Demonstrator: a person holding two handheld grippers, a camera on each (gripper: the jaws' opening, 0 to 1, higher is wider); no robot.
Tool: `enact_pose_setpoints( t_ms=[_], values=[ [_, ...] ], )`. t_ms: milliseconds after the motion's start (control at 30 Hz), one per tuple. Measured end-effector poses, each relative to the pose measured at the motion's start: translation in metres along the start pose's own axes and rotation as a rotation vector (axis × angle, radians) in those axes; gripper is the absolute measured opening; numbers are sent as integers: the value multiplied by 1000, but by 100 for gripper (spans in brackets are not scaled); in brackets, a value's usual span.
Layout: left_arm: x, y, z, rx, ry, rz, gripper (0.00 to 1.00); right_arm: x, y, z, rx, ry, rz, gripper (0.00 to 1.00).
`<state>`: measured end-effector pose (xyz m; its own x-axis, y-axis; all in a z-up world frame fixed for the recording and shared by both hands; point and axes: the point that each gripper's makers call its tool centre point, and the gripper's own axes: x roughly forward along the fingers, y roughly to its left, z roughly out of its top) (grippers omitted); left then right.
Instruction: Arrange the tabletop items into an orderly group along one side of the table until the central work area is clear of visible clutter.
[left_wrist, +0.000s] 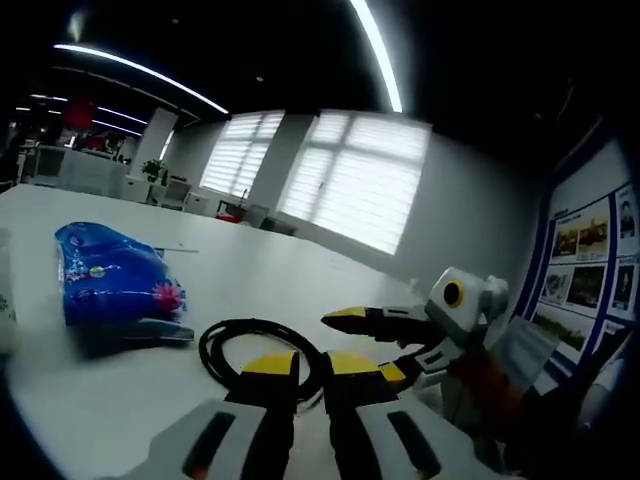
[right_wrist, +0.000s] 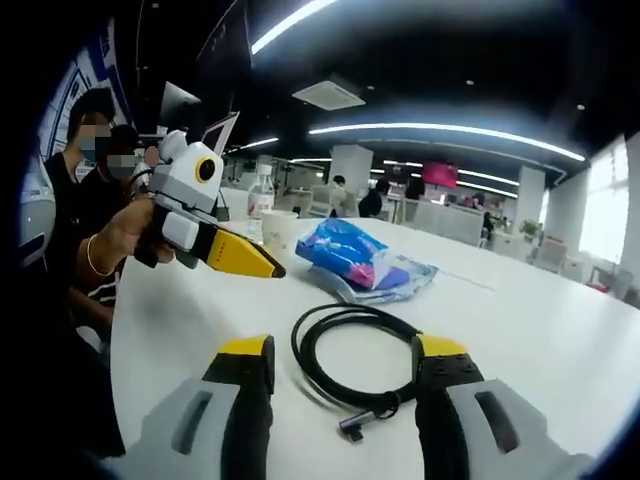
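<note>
1. Left gripper (left_wrist: 312, 368): in the left gripper view its yellow-tipped jaws stand nearly together, a thin gap between them, gripping nothing. Their tips sit at the near edge of the coiled black cable (left_wrist: 258, 352); contact cannot be confirmed. In the right gripper view this gripper (right_wrist: 262, 266) is held by a hand (right_wrist: 128, 232) above the table, jaws together, pointing toward the blue plastic bag (right_wrist: 352, 254).
2. Right gripper (right_wrist: 342, 358): jaws wide apart, empty, flanking the near part of the cable (right_wrist: 352, 362) without touching it. In the left gripper view it (left_wrist: 345, 318) enters from the right.
3. Cable: lies looped on the white table (right_wrist: 530, 330), plug end nearest the camera.
4. Blue plastic bag (left_wrist: 112, 280): lies just beyond the cable, apart from it.
5. A paper cup (right_wrist: 278, 230) and a clear bottle (right_wrist: 260, 204) stand behind the bag.
</note>
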<state>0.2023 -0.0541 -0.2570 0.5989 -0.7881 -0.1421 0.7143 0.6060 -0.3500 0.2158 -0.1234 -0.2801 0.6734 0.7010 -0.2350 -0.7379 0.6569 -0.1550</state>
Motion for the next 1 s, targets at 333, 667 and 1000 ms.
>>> enact_pose_setpoints(
  t_ms=[333,667,1000],
  values=[
    [-4,20,1,92,0,64,25,0,2,-12,24,37,24,83],
    [-1,28,-5,197,37,84,41,1,-7,-18,53,44,23,87],
    [9,34,-21,309,116,54,51,12,-14,-32,94,67,65,90]
  ],
)
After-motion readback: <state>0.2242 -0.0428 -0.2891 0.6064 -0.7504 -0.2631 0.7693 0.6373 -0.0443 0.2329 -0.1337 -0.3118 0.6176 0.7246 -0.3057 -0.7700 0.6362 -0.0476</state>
